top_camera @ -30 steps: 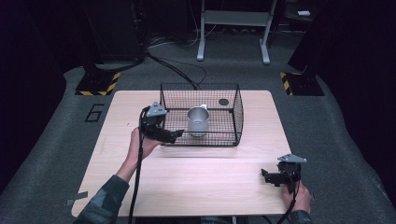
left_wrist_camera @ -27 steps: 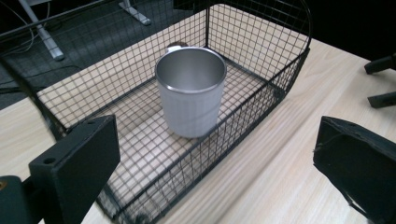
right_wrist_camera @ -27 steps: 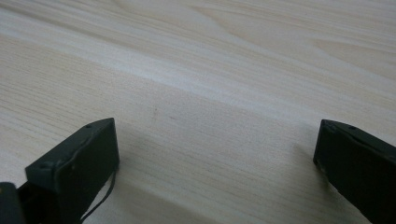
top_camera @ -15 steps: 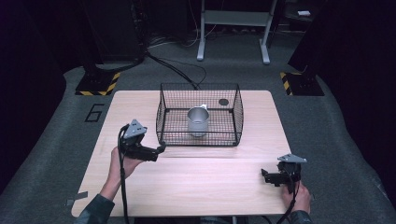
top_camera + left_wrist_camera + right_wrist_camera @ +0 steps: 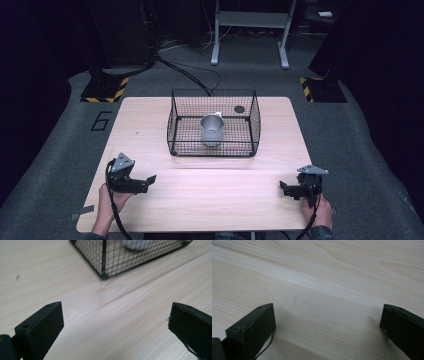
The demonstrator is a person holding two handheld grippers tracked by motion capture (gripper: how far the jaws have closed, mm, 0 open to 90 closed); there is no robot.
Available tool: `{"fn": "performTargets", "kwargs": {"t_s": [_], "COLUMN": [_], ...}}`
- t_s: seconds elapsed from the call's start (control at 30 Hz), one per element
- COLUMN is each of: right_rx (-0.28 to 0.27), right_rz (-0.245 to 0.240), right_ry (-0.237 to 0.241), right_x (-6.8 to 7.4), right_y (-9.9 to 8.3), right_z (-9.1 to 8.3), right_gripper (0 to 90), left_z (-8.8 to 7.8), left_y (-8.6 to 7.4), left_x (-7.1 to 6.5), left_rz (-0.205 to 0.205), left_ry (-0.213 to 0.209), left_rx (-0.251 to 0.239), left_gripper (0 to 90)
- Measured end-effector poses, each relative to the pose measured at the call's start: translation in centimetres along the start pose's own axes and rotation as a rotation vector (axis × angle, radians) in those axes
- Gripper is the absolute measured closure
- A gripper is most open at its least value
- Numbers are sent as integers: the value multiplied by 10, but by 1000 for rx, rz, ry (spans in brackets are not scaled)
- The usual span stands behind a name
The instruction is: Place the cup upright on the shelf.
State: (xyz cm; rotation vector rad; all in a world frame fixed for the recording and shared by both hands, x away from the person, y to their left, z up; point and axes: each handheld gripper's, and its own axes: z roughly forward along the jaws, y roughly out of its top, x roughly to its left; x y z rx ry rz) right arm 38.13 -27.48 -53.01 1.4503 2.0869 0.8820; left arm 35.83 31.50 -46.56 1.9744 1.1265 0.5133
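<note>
A black wire basket stands at the back middle of the wooden table. Inside it a shiny metal cup stands upright. My left gripper rests near the front left of the table, well in front of the basket, open and holding nothing. In the left gripper view the basket's corner and the cup's base lie beyond the wide-apart jaws. My right gripper sits near the front right edge, open and empty, over bare wood.
A small dark disc lies in the basket's back right corner. Around the table is grey carpet, with black stands on yellow-striped bases at the back left and right, and a metal frame behind.
My left gripper has pulled back from the basket's left front side toward the front left of the table. The cup stays in the basket. The right gripper has not moved.
</note>
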Motion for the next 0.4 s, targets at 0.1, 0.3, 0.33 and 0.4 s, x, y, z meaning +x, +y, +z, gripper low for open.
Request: {"fn": "performTargets", "kwargs": {"t_s": [0.1, 0.3, 0.33, 0.4], "right_rx": [0, 1, 0, 1], "right_rz": [0, 1, 1, 1], "right_ry": [0, 1, 1, 1], "right_x": [0, 0, 0, 0], "right_y": [0, 0, 0, 0], "right_z": [0, 0, 0, 0], "right_gripper": [0, 0, 0, 0], "left_z": [6, 15, 15, 18], "left_y": [-18, -45, -46, -50], "left_x": [5, 14, 15, 16], "left_rz": [-24, -73, -73, -77], "left_ry": [20, 73, 77, 97], "left_rx": [37, 45, 52, 43], "left_gripper": [1, 1, 1, 1]}}
